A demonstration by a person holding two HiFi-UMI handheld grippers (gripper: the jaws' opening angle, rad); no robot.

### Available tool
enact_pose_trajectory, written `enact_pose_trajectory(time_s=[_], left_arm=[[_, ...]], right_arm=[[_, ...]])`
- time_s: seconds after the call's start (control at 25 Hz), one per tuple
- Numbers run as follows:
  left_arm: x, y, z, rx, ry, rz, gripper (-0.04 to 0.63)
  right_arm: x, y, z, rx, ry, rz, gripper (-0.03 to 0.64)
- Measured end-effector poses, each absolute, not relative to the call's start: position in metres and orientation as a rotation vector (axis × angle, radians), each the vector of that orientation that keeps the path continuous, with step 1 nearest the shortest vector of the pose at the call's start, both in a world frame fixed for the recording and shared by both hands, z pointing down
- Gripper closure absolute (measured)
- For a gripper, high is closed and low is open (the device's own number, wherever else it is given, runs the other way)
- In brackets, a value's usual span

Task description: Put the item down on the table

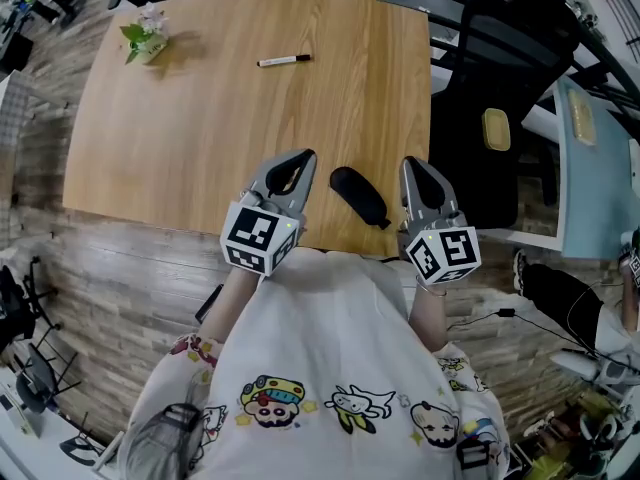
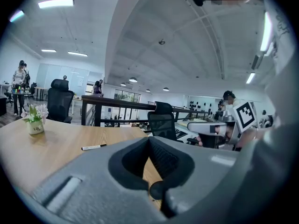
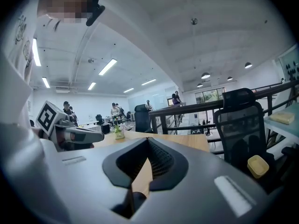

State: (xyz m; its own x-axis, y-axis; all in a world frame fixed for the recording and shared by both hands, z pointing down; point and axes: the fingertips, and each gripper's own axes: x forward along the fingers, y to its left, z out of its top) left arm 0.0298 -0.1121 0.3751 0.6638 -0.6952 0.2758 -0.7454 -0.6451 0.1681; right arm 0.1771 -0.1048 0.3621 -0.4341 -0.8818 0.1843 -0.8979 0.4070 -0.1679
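The item, a black oblong case (image 1: 358, 196), lies flat on the wooden table (image 1: 200, 118) near its front edge, between my two grippers and touched by neither. To its left, my left gripper (image 1: 304, 157) has its jaws closed tip to tip with nothing in them; in the left gripper view (image 2: 149, 139) the pads meet. On the case's right, my right gripper (image 1: 412, 164) is likewise shut and empty, and its tips (image 3: 148, 140) touch in the right gripper view. Both are held over the table's front edge.
A marker pen (image 1: 284, 61) lies at the far middle of the table and a small potted plant (image 1: 147, 38) stands at the far left corner. A black office chair (image 1: 500, 118) stands off the right edge. Other people are far back in the room.
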Motion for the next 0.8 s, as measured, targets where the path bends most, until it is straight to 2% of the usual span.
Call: enact_pose_trajectory(time_s=[0.8], left_arm=[[0.0303, -0.1071, 0.3801, 2.604, -1.149, 0.275, 0.595]], right_arm=[[0.1819, -0.0942, 0.3715, 1.642, -2.531, 0.382, 0.607]])
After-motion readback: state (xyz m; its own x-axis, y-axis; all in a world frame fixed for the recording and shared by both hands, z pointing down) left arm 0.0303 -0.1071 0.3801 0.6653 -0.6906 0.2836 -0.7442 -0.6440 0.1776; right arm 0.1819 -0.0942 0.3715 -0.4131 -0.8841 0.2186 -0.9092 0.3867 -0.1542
